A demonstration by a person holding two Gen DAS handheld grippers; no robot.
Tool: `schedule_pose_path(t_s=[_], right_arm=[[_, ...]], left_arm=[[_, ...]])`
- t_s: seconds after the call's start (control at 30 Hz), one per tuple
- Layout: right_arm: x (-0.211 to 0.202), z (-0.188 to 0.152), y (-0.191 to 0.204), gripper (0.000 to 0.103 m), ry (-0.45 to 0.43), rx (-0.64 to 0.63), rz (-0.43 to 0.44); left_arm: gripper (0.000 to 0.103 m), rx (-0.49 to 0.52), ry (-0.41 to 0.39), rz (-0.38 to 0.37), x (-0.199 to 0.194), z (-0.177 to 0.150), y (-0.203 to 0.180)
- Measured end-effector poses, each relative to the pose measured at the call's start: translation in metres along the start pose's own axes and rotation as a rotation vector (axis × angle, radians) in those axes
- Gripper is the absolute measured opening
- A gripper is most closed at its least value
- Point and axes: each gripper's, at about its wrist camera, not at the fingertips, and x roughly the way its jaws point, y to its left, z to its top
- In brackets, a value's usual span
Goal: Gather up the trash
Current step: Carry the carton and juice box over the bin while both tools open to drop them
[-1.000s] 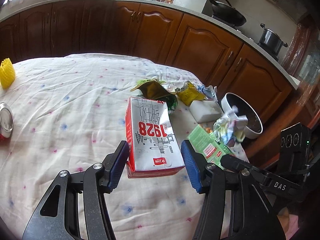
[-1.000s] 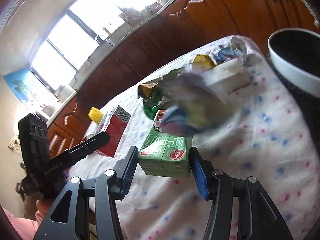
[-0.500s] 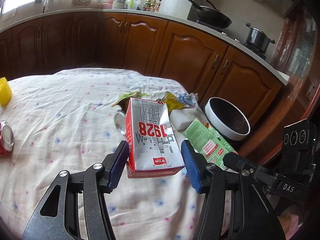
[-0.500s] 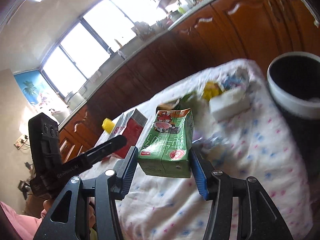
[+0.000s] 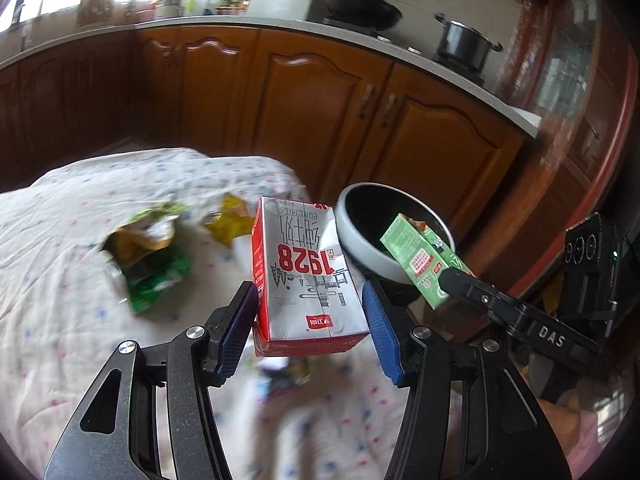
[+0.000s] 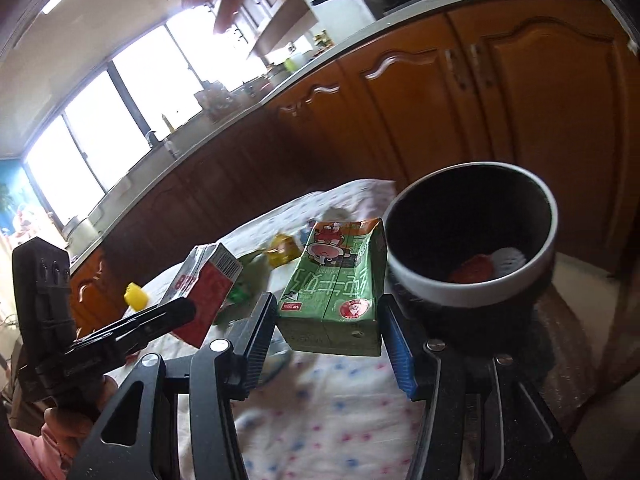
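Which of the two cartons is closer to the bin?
The green carton in the right tongs, beside the bin's rim; the red-and-white carton hangs farther back.

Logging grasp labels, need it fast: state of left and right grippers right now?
Left gripper: shut on the red-and-white milk carton.
Right gripper: shut on the green drink carton, beside the trash bin.
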Motion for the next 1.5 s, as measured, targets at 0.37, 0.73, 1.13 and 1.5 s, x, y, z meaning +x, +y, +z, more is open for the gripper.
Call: schedule_pose_path(t_s=[0.37,0.73,1.13,1.5], right_arm=[[-0.013,0.023,-0.062,0.053,-0.026,0.042,-0.126],[0.001,0.046,-0.094,0.053,-0.002,0.035,-0.18],[0.023,0.06,-0.111,0.054,0.036,0.029,-0.212],[0.021,0.063,-0.122,0.066,0.028,0.09,-0.201]], left_arm=[[0.054,0.08,0.083,-0.084,0.059,0.022,-0.055],[0.054,0.119,0.149,-0.105,0.118,0.042,-0.086],[0.055,0.115,0.195,-0.113,0.163,0.06,-0.094],[0.069,0.043,0.225,-0.134,0.165,0.055,-0.086]])
